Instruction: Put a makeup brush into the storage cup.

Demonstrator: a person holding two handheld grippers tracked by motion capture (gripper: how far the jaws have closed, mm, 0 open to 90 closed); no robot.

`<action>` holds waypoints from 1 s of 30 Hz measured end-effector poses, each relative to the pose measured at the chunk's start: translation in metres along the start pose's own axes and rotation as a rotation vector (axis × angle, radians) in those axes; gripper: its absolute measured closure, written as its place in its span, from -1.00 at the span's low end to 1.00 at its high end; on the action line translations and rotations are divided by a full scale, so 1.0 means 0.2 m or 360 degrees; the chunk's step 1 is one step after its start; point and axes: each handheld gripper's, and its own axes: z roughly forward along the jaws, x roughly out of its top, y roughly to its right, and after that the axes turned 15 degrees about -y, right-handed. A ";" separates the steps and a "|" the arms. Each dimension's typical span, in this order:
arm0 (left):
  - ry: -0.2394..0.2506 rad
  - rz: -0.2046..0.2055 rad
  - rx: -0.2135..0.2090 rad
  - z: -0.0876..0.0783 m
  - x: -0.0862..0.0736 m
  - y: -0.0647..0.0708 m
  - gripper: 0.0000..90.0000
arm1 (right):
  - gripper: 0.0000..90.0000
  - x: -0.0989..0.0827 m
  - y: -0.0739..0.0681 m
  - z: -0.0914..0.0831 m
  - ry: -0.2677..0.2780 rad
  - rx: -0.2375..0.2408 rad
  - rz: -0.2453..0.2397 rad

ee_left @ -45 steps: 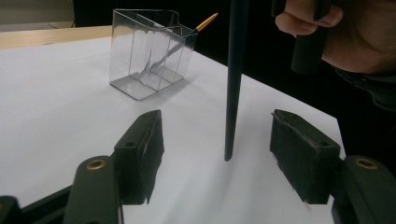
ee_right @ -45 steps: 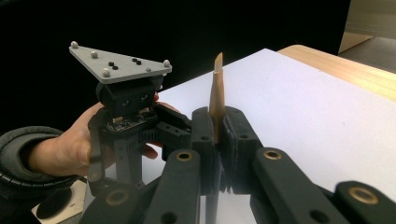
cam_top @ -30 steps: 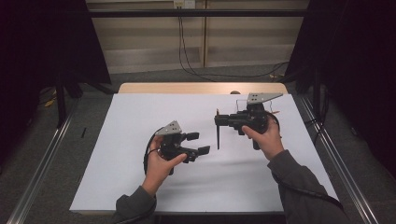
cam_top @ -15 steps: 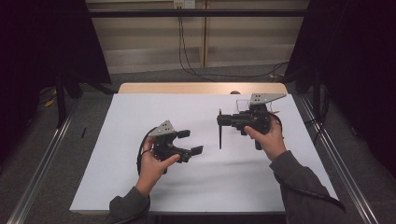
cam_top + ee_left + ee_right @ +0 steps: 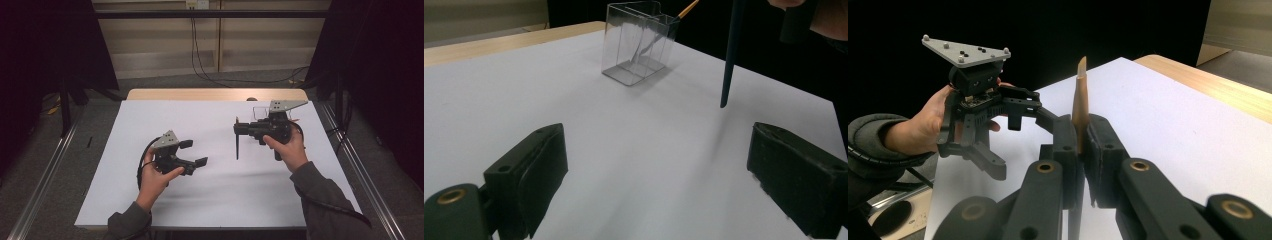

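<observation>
White tabletop (image 5: 210, 200): right gripper (image 5: 1079, 145) clamps upright brush (image 5: 237, 145); clear holder (image 5: 636, 42) just behind it; left gripper (image 5: 195, 153), jaws just opened, empty.

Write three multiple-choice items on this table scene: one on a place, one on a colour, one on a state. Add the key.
1. Where does the clear box stand?
A. on the table's sheet
B. on the floor
C. on a shelf

2. What colour is the sheet?
A. red
B. white
C. green

3. How do the right gripper's jaws stand?
A. wide open and empty
B. shut on a thin rod
C. shut on the clear box

Key: 1 A, its base rests on the sheet; 2 B, it looks plain white in each view; 3 B, the pads clamp the rod upright.
</observation>
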 end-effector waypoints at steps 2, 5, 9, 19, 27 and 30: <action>-0.0005 -0.0003 0.0006 -0.01 -0.01 -0.01 -0.80 | 0.88 0.00 0.00 0.00 0.0003 0.0002 0.0000; -0.0027 0.0001 0.0026 -0.02 -0.02 -0.01 -0.81 | 0.88 0.00 0.00 0.00 -0.0001 -0.0001 -0.0006; -0.0054 0.0003 0.0055 -0.04 -0.03 -0.02 -0.82 | 0.88 0.00 0.00 -0.01 0.0003 -0.0011 -0.0006; -0.0086 -0.0003 0.0090 -0.07 -0.05 -0.04 -0.83 | 0.88 -0.01 0.01 -0.03 0.0010 -0.0022 -0.0008; -0.0110 -0.0015 0.0127 -0.09 -0.07 -0.05 -0.84 | 0.88 -0.02 0.02 -0.04 0.0020 -0.0033 -0.0009; -0.0108 -0.0017 0.0134 -0.11 -0.08 -0.06 -0.84 | 0.88 -0.02 0.02 -0.05 0.0022 -0.0040 -0.0008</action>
